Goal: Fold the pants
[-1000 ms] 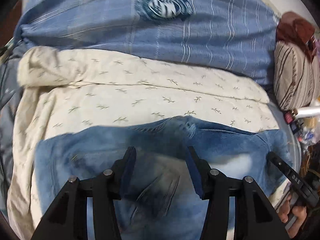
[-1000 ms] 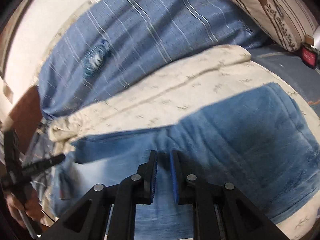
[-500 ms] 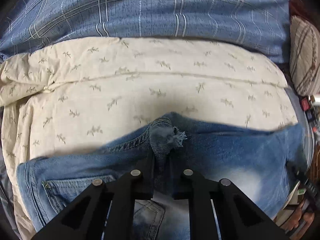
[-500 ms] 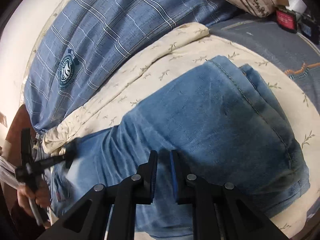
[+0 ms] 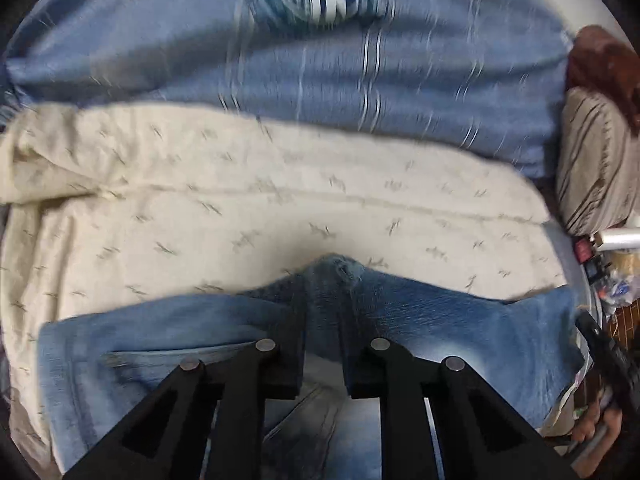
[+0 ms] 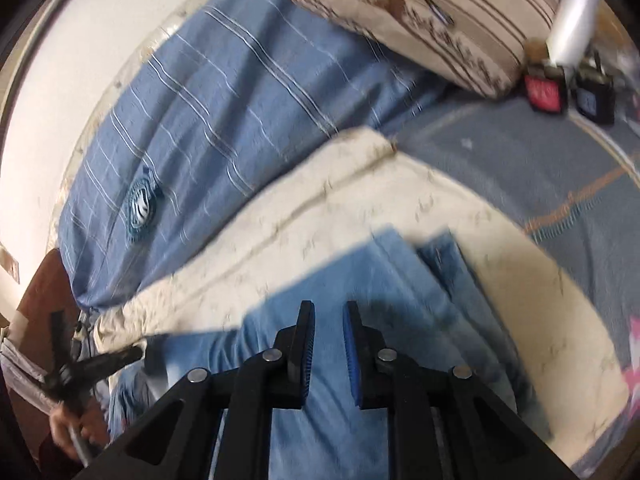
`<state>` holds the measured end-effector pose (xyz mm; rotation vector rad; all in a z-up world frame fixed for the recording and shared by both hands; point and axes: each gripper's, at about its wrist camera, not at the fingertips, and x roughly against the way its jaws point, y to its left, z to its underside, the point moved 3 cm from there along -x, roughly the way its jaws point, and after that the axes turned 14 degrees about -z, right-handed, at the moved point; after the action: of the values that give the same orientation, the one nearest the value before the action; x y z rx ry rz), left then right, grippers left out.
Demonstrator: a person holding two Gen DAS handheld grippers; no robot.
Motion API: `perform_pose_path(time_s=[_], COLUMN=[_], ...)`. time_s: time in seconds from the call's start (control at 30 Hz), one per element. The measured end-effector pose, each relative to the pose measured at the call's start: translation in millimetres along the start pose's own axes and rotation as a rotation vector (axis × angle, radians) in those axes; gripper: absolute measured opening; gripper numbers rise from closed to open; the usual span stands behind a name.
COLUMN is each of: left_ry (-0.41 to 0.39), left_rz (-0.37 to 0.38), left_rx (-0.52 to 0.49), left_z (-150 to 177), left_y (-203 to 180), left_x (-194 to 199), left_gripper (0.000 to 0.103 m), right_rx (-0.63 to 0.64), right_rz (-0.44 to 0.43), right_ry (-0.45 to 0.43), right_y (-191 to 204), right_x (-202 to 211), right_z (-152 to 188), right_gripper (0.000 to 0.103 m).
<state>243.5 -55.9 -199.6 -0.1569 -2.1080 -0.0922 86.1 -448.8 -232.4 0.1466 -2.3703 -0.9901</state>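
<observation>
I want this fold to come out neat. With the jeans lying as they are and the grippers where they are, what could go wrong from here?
1. The left gripper pinches only a small bunched tuft of the jeans; a pull may slip it free.
2. The right gripper is shut on nothing above the legs, so that side may sag or skew.
3. The cream sheet beneath is wrinkled and could drag along.

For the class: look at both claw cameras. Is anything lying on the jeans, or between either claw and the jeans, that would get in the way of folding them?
Nothing visible does. The left claw is already shut on a bunched ridge of the jeans. The right claw is shut and empty, with only bare denim beneath it. The jeans lie on the cream sheet with nothing on top.
</observation>
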Motion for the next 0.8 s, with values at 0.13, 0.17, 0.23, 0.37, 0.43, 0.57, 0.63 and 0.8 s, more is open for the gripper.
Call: perform_pose_path(time_s=[0.13,0.17,0.23,0.37,0.43,0.57,0.63,0.8], left_ry=[-0.035,-0.036,-0.027,0.009,0.032,0.003,-0.014,-0.034], left_rz=[-0.002,-0.014,-0.048,-0.083,-0.15,-0.219,-0.263,-0.299], left_rx=[0.02,0.028,0.057,0.121,0.132,0.159,0.105,-0.012], left_z=[12.4,15.6,29.9,64.6,80.9,99.9,105.8,114.5], left_y=[18.5,23.7,39.1,66.3,81.3,105.6,109.2,113.0], left_x=[20.4,23.2,26.8,27.1,24.7,29.3,27.4,9.6], left_gripper=[0.022,0.024,0.028,0.028,0.028,0.028,0.031,0.031], right_rx=[0.028,0.029,0.018,0.028,0.044,0.107,0.166,0.264], right_rz=[0.041,0.064,0.112,0.121,0.136,0.186,0.226,0.316], right_ry=[0.043,0.066,0.115,0.132,0.138,0.151,0.162,0.181], right_y=[-0.9,-5.1,-13.4,-17.2,-16.8,-9.9,-5.7,1.7], right_x=[-23.6,-30.1,-42.1,-39.5,-35.6,-27.7,-25.0,-20.9], right_z=[-3.5,-3.3,1.9,9.0,17.0,29.9,37.9,50.7], right_gripper=[0.017,0.017,0.017,0.017,0.018,0.018,0.018,0.017])
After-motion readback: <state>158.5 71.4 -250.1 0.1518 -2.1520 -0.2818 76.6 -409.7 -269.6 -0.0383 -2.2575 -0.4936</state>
